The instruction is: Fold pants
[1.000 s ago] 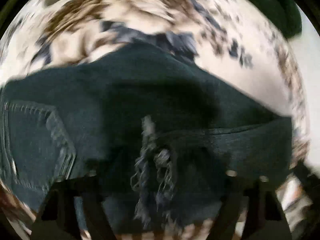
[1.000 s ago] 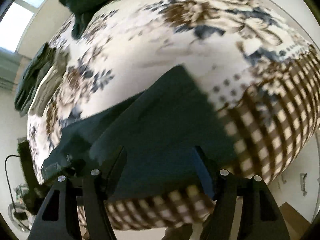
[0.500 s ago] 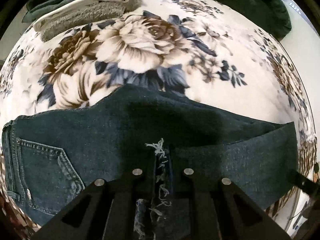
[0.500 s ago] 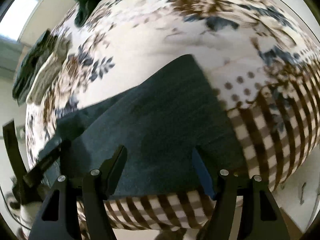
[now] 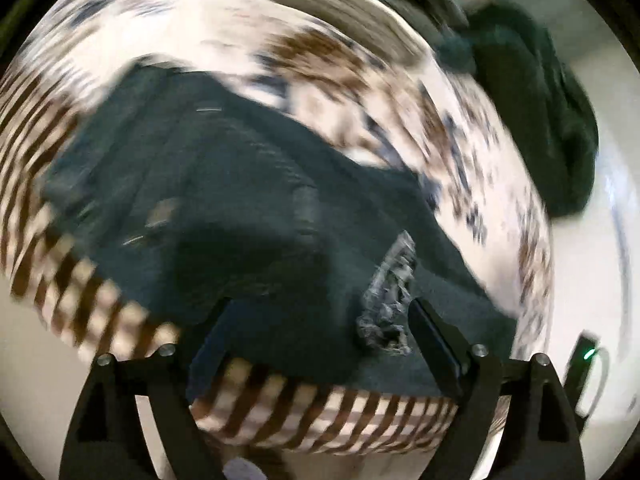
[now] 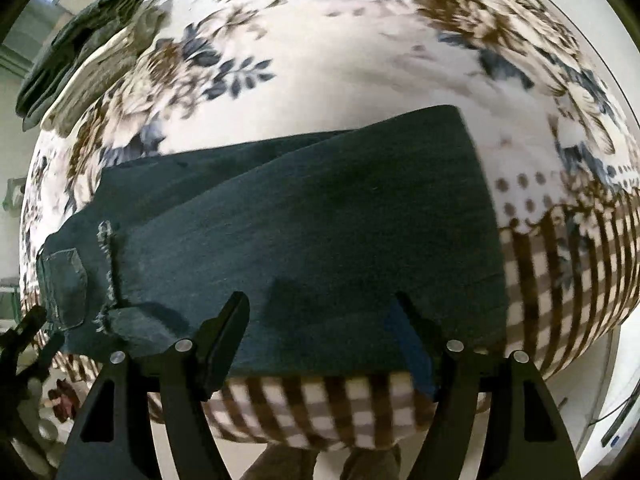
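The floral blanket (image 6: 360, 64) spread under everything, its far edge cut off. On its checked border lay the folded dark jeans (image 6: 320, 208), blurred in my left view. My left claw (image 5: 320, 328) had just been opening, empty above the frayed hem (image 5: 390, 300); my right claw (image 6: 320, 328) gaped, gripping nothing.

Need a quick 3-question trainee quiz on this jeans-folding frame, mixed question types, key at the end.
1. True or false: the left gripper is clamped on the frayed hem.
2. Multiple choice: the dark jeans lie on A) a bare wooden table, B) a floral and checked blanket, C) a tiled floor.
3. Fill in: in the right wrist view, the right gripper hovers with jaws ____ over the folded denim.

Key: 1 false, its jaws have just been opening and nothing is between them; 2 B; 3 open.
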Tool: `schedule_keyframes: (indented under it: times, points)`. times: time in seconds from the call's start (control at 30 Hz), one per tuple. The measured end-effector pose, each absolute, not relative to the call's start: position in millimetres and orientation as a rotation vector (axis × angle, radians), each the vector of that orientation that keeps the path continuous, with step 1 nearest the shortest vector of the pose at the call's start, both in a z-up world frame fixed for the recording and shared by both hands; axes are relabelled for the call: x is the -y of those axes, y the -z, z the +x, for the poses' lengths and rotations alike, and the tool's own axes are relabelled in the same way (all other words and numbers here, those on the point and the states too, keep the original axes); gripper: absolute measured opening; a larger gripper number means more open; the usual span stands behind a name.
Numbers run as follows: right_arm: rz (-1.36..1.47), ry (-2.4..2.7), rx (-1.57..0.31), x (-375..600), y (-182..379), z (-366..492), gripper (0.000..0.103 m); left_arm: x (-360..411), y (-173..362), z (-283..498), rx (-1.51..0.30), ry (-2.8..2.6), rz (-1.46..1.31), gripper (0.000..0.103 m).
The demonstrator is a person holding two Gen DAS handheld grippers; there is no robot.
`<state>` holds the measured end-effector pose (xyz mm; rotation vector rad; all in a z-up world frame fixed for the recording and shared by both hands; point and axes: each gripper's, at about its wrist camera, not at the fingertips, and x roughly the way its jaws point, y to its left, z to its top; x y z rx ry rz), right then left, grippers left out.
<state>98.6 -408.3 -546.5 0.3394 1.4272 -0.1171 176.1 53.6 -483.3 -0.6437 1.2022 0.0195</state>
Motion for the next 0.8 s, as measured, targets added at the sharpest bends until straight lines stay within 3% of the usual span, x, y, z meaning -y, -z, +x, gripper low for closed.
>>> schedule_keyframes:
  times: [0.17,0.2,0.23,0.3,0.37,0.6,0.77,0.8]
  points:
    - [0.283,0.114,-1.48,386.2,552.5,105.8,0.075,-126.8,501.8,146.3,-1.116,-0.256,-0.873,0.086]
    - [0.275,0.121,-1.495,383.4,555.0,108.0,0.075,-138.7,510.8,144.9,-1.107,-0.271,-0.916,0.079]
    - [0.268,0.127,-1.51,381.1,558.1,110.4,0.075,-149.9,519.2,144.3,-1.072,-0.272,-0.965,0.056]
    - [0.242,0.144,-1.529,376.6,564.8,114.5,0.075,-164.1,535.7,148.0,-1.052,-0.288,-1.007,0.029]
    - [0.206,0.165,-1.543,371.3,570.7,118.9,0.075,-169.6,546.1,149.0,-1.031,-0.29,-1.05,0.019]
    - [0.118,0.238,-1.576,351.4,580.4,125.1,0.075,-169.7,528.5,153.0,-0.884,-0.177,-0.959,0.014]
    - [0.11,0.272,-1.607,340.3,585.6,134.9,0.075,-192.0,563.7,144.4,-0.89,-0.151,-1.17,0.016]
    - [0.116,0.283,-1.613,338.9,586.6,137.5,0.075,-192.8,562.4,140.0,-0.883,-0.148,-1.189,0.022]
